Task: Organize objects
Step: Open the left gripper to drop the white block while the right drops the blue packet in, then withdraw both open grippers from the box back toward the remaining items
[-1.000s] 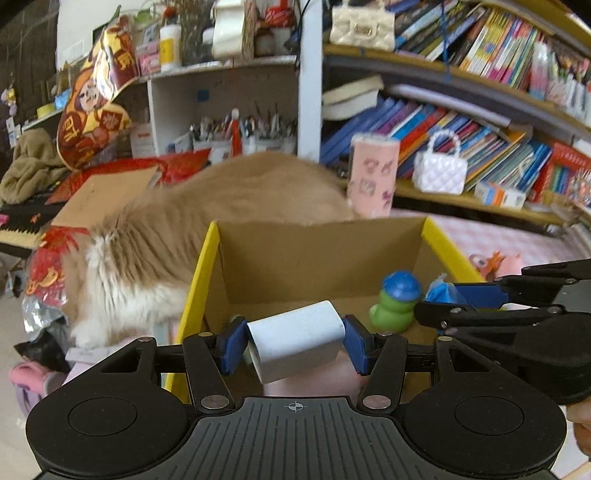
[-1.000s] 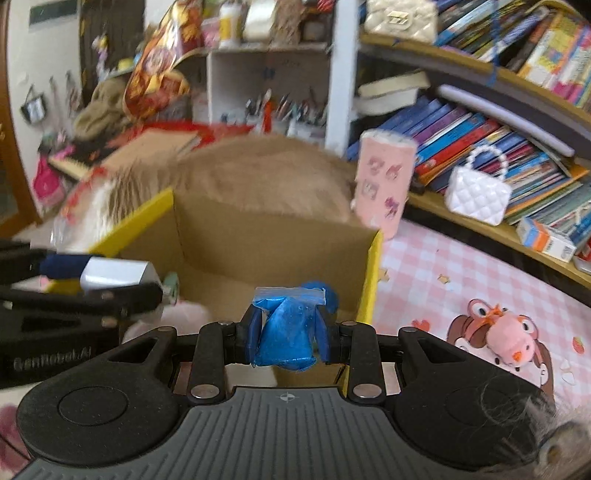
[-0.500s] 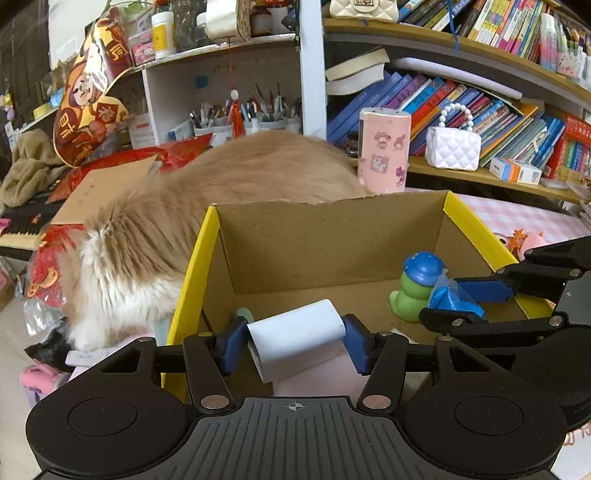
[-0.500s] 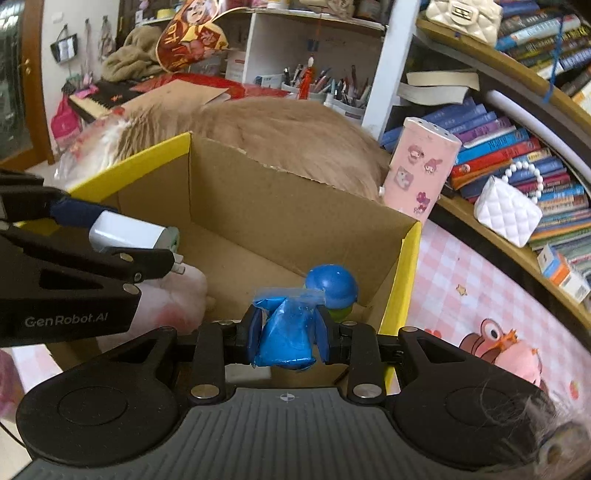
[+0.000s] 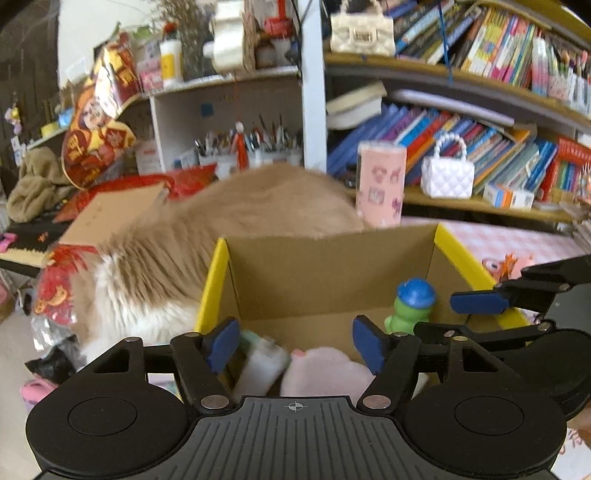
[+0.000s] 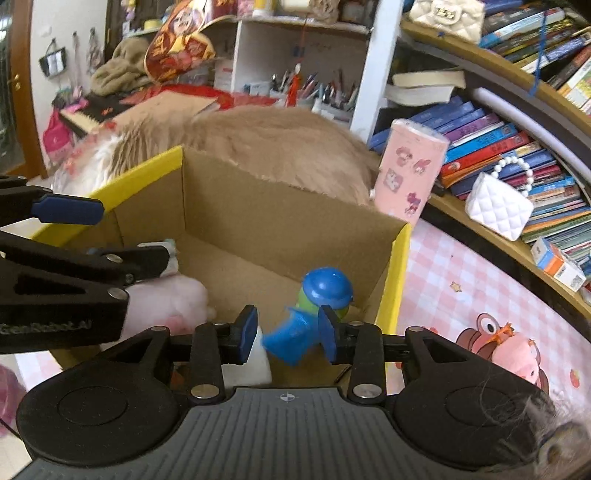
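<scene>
Left wrist: left gripper (image 5: pixel 295 345) opening over cardboard box (image 5: pixel 332 273), fingers spread, white charger (image 5: pixel 264 365) free below beside pink plush (image 5: pixel 325 373). Right wrist: right gripper (image 6: pixel 286 334) opening, blue bag (image 6: pixel 290 341) slipping loose. Risk: snagging a finger, or disturbance from the cat (image 6: pixel 258 144).

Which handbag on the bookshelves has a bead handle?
The white quilted handbag on the lower shelf: white bead loop handle. The cream handbag on the top shelf shows none.
</scene>
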Available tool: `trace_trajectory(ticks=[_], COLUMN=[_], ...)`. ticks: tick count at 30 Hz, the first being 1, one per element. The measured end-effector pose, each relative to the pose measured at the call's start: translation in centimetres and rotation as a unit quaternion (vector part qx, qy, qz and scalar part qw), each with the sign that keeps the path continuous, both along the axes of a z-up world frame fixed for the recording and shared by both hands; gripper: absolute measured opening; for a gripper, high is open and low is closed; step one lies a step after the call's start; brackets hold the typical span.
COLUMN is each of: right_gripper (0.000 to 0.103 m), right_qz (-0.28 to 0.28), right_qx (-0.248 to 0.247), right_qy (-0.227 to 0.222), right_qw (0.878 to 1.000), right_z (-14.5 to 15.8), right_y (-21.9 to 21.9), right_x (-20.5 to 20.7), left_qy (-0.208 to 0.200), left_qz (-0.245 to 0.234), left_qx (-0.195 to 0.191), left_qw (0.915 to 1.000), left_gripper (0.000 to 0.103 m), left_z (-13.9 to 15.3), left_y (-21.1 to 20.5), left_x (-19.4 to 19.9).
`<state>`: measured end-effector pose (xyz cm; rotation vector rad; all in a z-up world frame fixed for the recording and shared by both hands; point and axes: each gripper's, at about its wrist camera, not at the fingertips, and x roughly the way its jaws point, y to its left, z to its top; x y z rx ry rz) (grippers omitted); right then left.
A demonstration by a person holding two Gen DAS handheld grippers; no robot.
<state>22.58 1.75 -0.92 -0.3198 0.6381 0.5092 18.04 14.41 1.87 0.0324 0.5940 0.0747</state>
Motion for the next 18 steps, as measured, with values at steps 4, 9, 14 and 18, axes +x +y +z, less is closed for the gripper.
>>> trace_trajectory(ticks=[4,9,14,18], right_gripper=[0.039,0.039,0.039,0.039], right_qz=[-0.020,-0.041,-0.053,-0.059], right_qx=[0.030,0.051,0.063,0.064], right_qy=[-0.011,-0.031,-0.044,-0.044], right_qw=[0.999,0.997,0.996,0.995], right_z=[1.2,2.5,3.4,3.4], right_y=[-0.7,-1.5,-2.1,-2.3], right_x=[-1.1,-3.1,-5.9,-8.4], left_qy=[-0.021,-0.037,-0.045,-0.044], left_qz=[0.009,0.020,0.027,0.027], left_qx=[-0.010,-0.024,-0.026,-0.029], left_qw=[0.9997,0.9988,0.9983,0.9983], left_gripper=[0.075,0.076,0.077,0.077], left_z=[1.2,2.4,2.8,2.7], left_y=[0.4,1.0,1.4,1.4], left_x=[-1.4,-3.7,-6.4,-8.8])
